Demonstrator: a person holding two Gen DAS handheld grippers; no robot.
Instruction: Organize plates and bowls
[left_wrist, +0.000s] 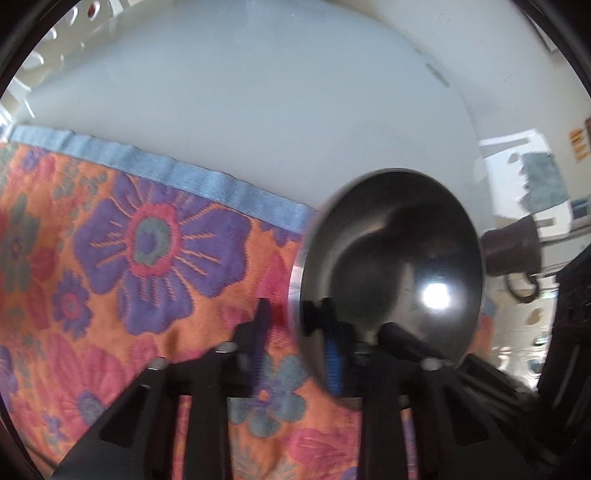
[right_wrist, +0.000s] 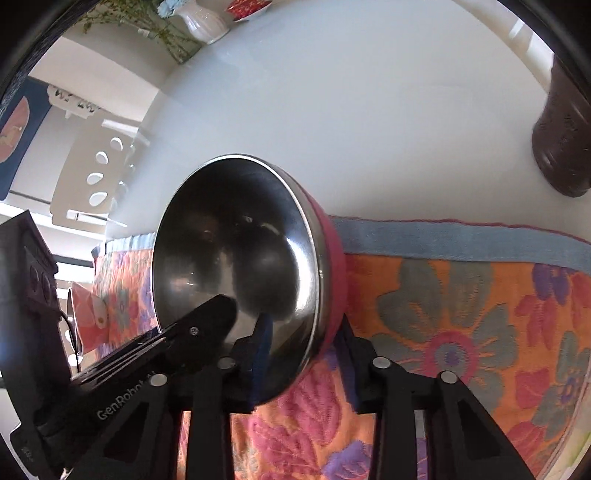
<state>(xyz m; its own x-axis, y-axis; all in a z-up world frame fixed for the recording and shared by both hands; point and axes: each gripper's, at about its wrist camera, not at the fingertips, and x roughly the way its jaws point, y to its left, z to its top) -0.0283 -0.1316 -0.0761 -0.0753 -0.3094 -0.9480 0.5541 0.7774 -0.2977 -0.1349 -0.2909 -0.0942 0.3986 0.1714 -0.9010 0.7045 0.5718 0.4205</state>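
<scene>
Over the flowered cloth, low and right of centre in the left wrist view, the left gripper has its two blue-padded fingers pinched onto the rim of a steel bowl, one pad outside and one just inside the lip, so the bowl hangs tilted on edge with its shiny hollow facing the lens. From this side I count one bowl, one cloth with a blue hem, a dark brown cup at the right edge on the white table, and no plates. The black body at the far right looks like the other tool, though it is too cut off to be sure. Low in the middle of the right wrist view, the right gripper is clamped on the near rim of the same bowl, whose outside shows pink here, with the left gripper reaching in from lower left onto the rim. Again one bowl, the brown cup at the upper right, a white vase at the top, and a small patterned dish at the left edge, hard to make out. By my reckoning the sorting is only underway: one bowl is lifted by both tools and not yet set anywhere, and no finished stack is visible.
</scene>
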